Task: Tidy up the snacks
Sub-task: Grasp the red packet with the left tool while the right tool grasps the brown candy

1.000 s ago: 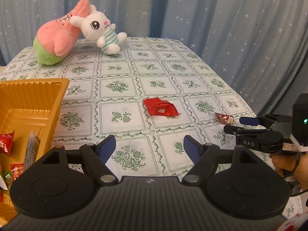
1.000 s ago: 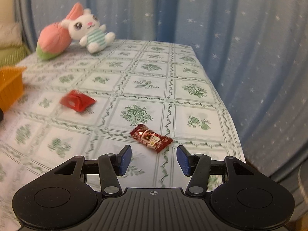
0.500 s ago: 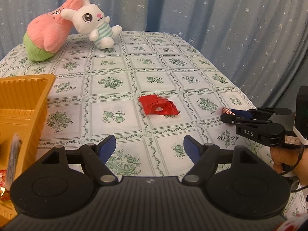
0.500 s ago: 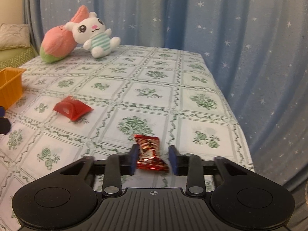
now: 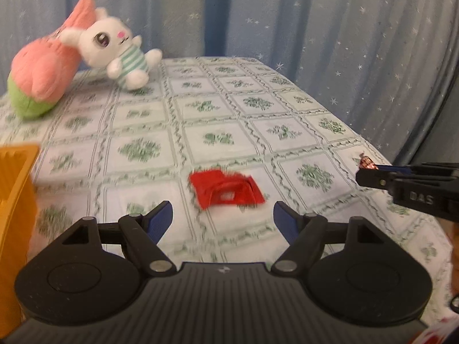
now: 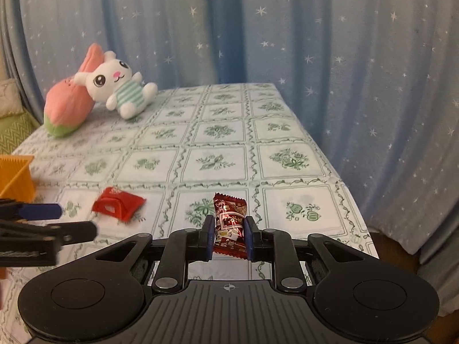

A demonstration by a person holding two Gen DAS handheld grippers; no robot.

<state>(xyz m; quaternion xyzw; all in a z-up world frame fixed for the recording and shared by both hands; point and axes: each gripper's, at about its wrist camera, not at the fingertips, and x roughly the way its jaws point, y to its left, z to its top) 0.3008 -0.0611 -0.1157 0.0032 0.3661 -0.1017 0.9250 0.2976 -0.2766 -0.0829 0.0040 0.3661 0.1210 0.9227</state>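
My right gripper (image 6: 229,236) is shut on a dark red candy wrapper (image 6: 230,223) and holds it above the tablecloth; in the left wrist view the gripper (image 5: 370,172) shows at the right with the candy's tip (image 5: 365,162) sticking out. My left gripper (image 5: 223,219) is open and empty, just short of a bright red snack packet (image 5: 225,190) lying flat on the cloth. The packet also shows in the right wrist view (image 6: 118,206), with the left gripper (image 6: 57,220) to its left. An orange tray (image 5: 14,200) stands at the left.
A pink and green plush (image 5: 43,77) and a white rabbit plush (image 5: 120,57) lie at the table's far left. The table's right edge (image 6: 352,200) drops off close to my right gripper. Blue starred curtains hang behind.
My right gripper closed on the dark red candy and lifted it off the cloth. My left gripper moved forward and right, toward the red packet, away from the tray.
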